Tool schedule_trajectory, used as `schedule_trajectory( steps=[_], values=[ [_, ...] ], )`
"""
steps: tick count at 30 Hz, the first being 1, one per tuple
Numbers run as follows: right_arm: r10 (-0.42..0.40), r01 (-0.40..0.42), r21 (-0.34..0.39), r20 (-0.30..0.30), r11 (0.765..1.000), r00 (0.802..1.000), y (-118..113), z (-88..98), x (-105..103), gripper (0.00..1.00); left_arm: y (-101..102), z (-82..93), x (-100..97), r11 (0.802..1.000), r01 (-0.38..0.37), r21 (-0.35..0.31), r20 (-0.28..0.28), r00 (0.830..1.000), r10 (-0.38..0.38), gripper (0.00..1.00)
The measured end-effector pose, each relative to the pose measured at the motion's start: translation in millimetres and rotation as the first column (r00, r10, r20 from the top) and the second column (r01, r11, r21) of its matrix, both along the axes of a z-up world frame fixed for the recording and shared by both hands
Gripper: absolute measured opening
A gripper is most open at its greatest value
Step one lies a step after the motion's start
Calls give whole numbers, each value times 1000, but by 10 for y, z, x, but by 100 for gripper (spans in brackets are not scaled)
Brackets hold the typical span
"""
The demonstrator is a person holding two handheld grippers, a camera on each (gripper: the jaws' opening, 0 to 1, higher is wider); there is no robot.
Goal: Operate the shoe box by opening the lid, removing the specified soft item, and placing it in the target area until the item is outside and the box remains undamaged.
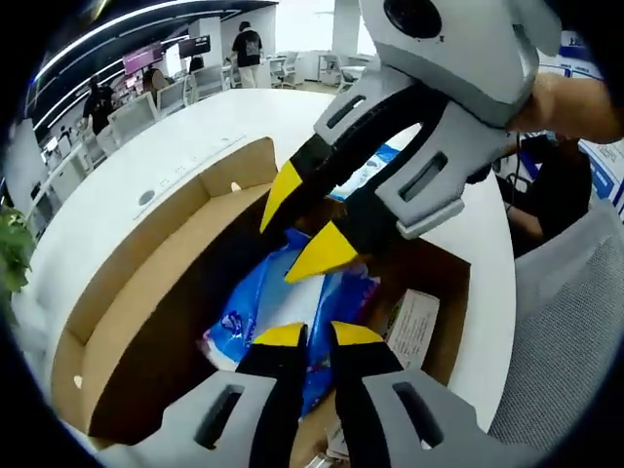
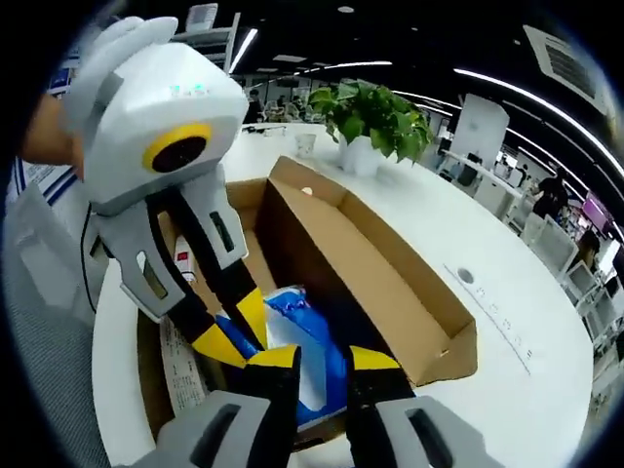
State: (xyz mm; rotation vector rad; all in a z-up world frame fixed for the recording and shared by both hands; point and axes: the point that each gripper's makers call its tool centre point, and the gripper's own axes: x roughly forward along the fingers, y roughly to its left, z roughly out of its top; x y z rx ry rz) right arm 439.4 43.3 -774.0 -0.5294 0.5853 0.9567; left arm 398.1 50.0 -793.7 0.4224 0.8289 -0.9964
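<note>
Shoe box (image 1: 146, 283) lies open; both tools, slightly parted, poke at its glossy blue packet (image 1: 268, 292).

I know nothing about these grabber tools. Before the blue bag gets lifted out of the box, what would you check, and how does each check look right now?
1. Lid open and folded back: ok.
2. Blue bag inside the shoe box, reachable from above: ok.
3. Left gripper over the bag, jaws a narrow gap apart, nothing between them: ok, not yet gripping.
4. Right gripper over the bag: ok; whether its tips touch the bag: cannot tell.
5. Box walls undamaged: ok, no tears visible.
6. Loose paper sheet beside the bag, could get caught: cannot tell.
</note>
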Motion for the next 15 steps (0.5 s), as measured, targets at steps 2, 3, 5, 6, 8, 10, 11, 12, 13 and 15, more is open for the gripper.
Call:
schedule_trajectory(
  steps=[2, 3, 5, 6, 8, 10, 11, 12, 13, 15],
  values=[
    [-8, 8, -11, -1, 1000, 1000, -12, -20, 20, 2, 10, -2, -16, 1000, -10, 0, -17, 1000, 10, 0],
    [-19, 19, -8, -3, 1000, 1000, -22, -15, 28, 0, 18, 5, -15, 999, -31, -9, -29, 999, 31, 0],
    [-25, 25, -2, -4, 1000, 1000, -26, -12, 42, 0, 33, 21, -7, 999, -40, -18, -28, 999, 40, 0],
    [-25, 25, 1, -4, 1000, 1000, -23, -6, 35, 0, 40, 28, -10, 999, -43, -23, -25, 999, 42, 0],
    [-20, 20, -1, 2, 1000, 1000, -16, 4, 29, 0, 46, 30, -11, 999, -41, -23, -19, 999, 41, 0],
    [-19, 19, 1, 2, 1000, 1000, -7, 13, 20, 0, 52, 59, -11, 999, -40, -24, -8, 999, 40, 0],
    [-20, 20, 3, 6, 1000, 1000, -2, 26, 21, 0, 54, 71, -16, 999, -42, -25, -10, 999, 42, 0],
    [-25, 25, 10, 7, 1000, 1000, 3, 41, 24, 0, 52, 98, -24, 999, -44, -32, -7, 999, 44, 0],
    [-29, 29, 16, 6, 999, 1000, 9, 57, 25, 0, 49, 117, -22, 998, -44, -38, 1, 999, 44, 0],
    [-34, 34, 26, 10, 999, 999, 20, 104, 18, 0, 58, 165, -28, 998, -44, -38, 10, 999, 44, 0]
  ],
)
